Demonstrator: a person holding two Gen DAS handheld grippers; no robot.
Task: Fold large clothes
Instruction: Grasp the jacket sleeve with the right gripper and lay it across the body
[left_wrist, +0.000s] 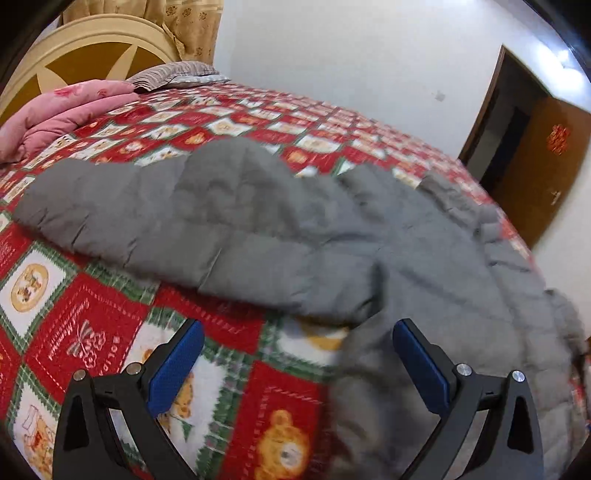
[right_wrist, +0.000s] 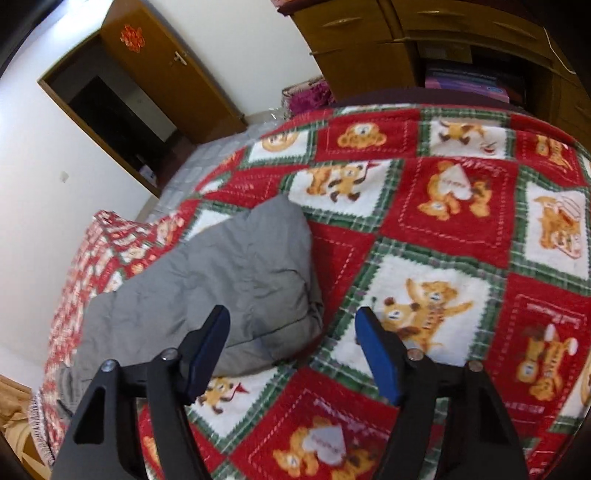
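Blue pads frame both views: our left gripper (left_wrist: 297, 363) hangs open over the blanket (left_wrist: 92, 325), one pad above the jacket (left_wrist: 424, 266) edge, and our right gripper (right_wrist: 291, 350) is open too, nothing between its jaws. We reckon they are so placed to take the hem. The grey jacket lies spread on the bed for folding, its sleeve (left_wrist: 166, 221) flung out; blur hides the seams. Beyond lie a pink quilt (left_wrist: 62, 110) and the door (left_wrist: 535, 162).

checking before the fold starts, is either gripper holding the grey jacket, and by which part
Nothing is held. The left gripper and right gripper both stand open above the grey padded jacket on the red teddy-bear patterned blanket, fingers clear of the fabric.
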